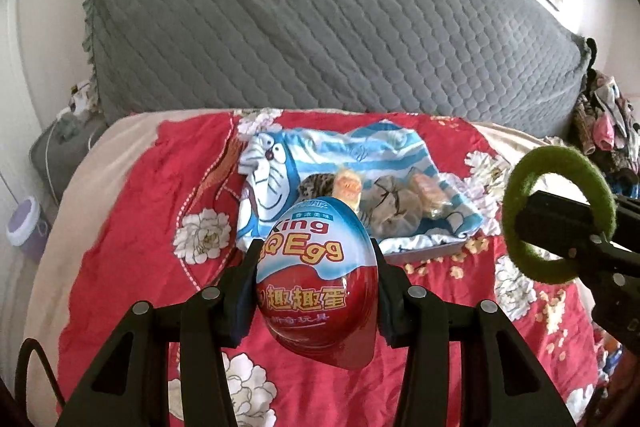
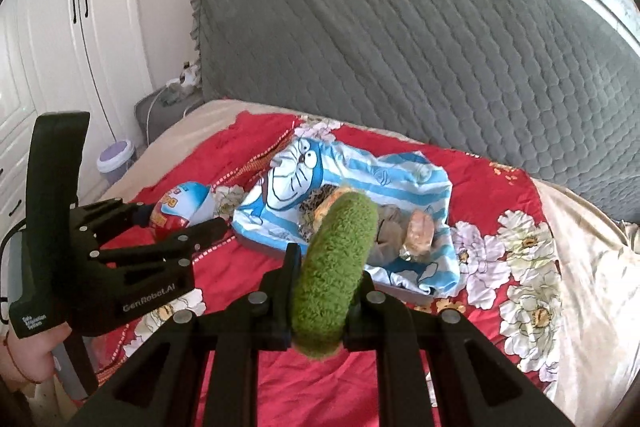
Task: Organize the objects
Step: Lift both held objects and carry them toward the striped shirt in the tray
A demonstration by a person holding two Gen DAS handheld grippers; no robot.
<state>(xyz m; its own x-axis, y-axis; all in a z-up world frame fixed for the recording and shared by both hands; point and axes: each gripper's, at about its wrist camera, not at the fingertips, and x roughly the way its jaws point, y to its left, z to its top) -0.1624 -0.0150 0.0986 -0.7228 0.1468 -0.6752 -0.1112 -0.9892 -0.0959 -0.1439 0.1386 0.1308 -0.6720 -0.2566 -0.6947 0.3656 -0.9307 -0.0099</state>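
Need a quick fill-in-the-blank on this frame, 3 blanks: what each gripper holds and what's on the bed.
1. The left gripper is shut on a toy ____ in red and blue foil.
2. The right gripper pinches a fuzzy ____ ring.
3. The blue striped cartoon cloth lies on a ____ floral bedspread.

Missing words: egg; green; red

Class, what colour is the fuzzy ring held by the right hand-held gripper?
Green; the fuzzy ring shows best in the right wrist view.
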